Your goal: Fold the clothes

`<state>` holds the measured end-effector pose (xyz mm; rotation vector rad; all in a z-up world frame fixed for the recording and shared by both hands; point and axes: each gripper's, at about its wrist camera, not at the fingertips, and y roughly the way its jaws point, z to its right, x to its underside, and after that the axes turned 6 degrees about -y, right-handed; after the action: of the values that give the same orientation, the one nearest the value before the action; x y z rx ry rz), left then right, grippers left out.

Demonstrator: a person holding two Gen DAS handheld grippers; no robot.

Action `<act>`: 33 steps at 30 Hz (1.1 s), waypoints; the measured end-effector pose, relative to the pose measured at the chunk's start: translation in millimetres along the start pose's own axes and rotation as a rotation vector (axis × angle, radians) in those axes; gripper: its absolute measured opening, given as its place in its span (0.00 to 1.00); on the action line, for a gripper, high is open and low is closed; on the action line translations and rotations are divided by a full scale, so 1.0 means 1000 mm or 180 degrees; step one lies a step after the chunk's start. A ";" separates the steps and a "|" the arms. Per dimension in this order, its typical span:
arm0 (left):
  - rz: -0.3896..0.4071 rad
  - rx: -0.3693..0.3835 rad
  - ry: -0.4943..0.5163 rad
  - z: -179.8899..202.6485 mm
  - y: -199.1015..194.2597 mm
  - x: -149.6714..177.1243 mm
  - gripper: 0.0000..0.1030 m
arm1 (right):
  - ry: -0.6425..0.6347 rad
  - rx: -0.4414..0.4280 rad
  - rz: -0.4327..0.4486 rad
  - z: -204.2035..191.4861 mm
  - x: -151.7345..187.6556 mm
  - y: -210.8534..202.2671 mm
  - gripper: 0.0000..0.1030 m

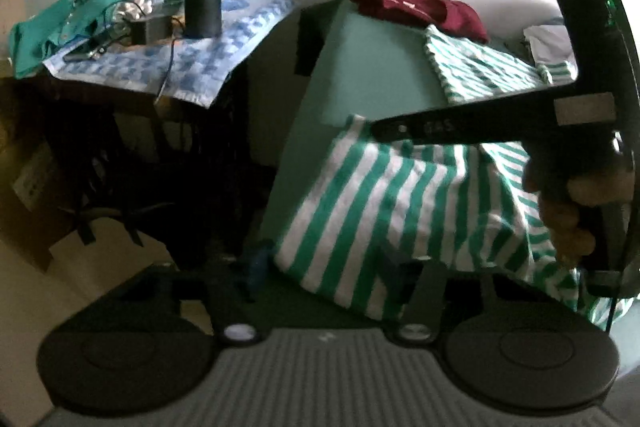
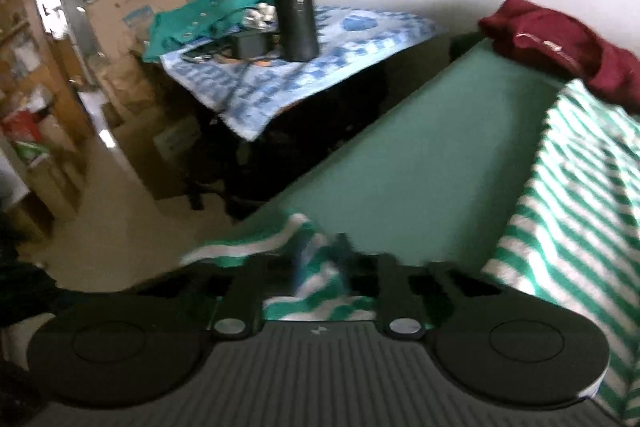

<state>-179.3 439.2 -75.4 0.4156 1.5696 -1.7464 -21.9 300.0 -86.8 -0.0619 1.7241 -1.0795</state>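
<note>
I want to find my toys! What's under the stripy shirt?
Under the striped shirt you can see the green table. Whatever lies beneath the cloth itself is covered. A maroon garment sits beyond it.

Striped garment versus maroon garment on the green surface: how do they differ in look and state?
The striped garment is green and white, spread across the near part of the green surface; the maroon garment is one solid colour, bunched at the far end. The striped garment is held: the right gripper pinches its raised edge. Nothing touches the maroon garment. Both lie on that surface, unfolded.
</note>
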 end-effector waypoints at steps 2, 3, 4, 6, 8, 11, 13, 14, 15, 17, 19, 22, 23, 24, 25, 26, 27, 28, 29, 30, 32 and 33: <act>0.0005 0.0030 -0.0032 -0.004 -0.002 -0.004 0.13 | 0.0206 -0.0069 0.0009 0.010 0.000 -0.001 0.04; 0.0007 0.0045 -0.0047 -0.006 -0.003 -0.006 0.03 | 0.0329 -0.0107 0.0017 0.015 -0.001 -0.002 0.03; 0.0010 0.0062 -0.0061 -0.008 -0.004 -0.008 0.02 | 0.0410 -0.0125 0.0059 0.017 -0.001 -0.005 0.03; 0.0041 0.0130 -0.0053 -0.005 -0.010 -0.011 0.02 | 0.0517 -0.0166 0.0156 0.020 -0.001 -0.012 0.03; 0.0158 0.0277 -0.0050 0.007 -0.024 -0.019 0.02 | 0.0533 -0.0229 0.0295 0.022 -0.003 -0.024 0.03; 0.0332 0.0496 -0.0045 0.025 -0.044 -0.031 0.02 | 0.0561 -0.0320 0.0521 0.027 -0.007 -0.045 0.03; 0.0449 0.0643 -0.0040 0.037 -0.058 -0.039 0.02 | 0.0593 -0.0350 0.0664 0.034 -0.008 -0.059 0.03; 0.0511 0.0714 -0.0008 0.048 -0.064 -0.043 0.02 | 0.0618 -0.0349 0.0734 0.039 -0.007 -0.067 0.03; 0.0562 0.0806 0.0028 0.059 -0.070 -0.046 0.02 | 0.0645 -0.0348 0.0803 0.044 -0.006 -0.075 0.03; 0.0559 0.0965 0.0124 0.086 -0.071 -0.044 0.02 | 0.0797 -0.0352 0.0937 0.062 -0.002 -0.095 0.03; 0.0494 0.1095 0.0245 0.116 -0.066 -0.038 0.02 | 0.1058 -0.0377 0.1056 0.085 0.007 -0.117 0.02; 0.0396 0.1289 0.0427 0.160 -0.058 -0.027 0.02 | 0.1302 -0.0367 0.1249 0.114 0.024 -0.151 0.02; 0.0364 0.1354 0.0487 0.175 -0.056 -0.024 0.02 | 0.1345 -0.0332 0.1307 0.123 0.030 -0.162 0.02; 0.0331 0.1418 0.0548 0.190 -0.053 -0.021 0.02 | 0.1388 -0.0297 0.1365 0.132 0.037 -0.173 0.02; 0.0298 0.1483 0.0609 0.205 -0.051 -0.017 0.02 | 0.1427 -0.0265 0.1410 0.142 0.044 -0.183 0.02; 0.0264 0.1547 0.0669 0.220 -0.048 -0.014 0.02 | 0.1484 -0.0229 0.1434 0.152 0.053 -0.192 0.02; 0.0231 0.1611 0.0730 0.235 -0.046 -0.010 0.02 | 0.1551 -0.0196 0.1421 0.162 0.062 -0.199 0.02; 0.0198 0.1675 0.0791 0.250 -0.043 -0.007 0.02 | 0.1619 -0.0162 0.1406 0.171 0.070 -0.205 0.03; 0.0164 0.1740 0.0851 0.265 -0.041 -0.004 0.05 | 0.1691 -0.0195 0.1362 0.182 0.080 -0.211 0.04; 0.0125 0.1793 0.0916 0.279 -0.038 0.000 0.08 | 0.1738 -0.0222 0.1331 0.189 0.090 -0.217 0.06; 0.0001 0.1668 0.1013 0.292 -0.028 0.013 0.10 | 0.1753 -0.0273 0.1199 0.200 0.107 -0.224 0.13; -0.0017 0.1616 0.1016 0.295 -0.027 0.017 0.10 | 0.1749 -0.0328 0.1110 0.202 0.115 -0.225 0.15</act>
<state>-141.3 152.9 -8.3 0.9776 1.3110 -2.1596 -13.9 -17.5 -27.3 0.4959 2.1744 -0.7861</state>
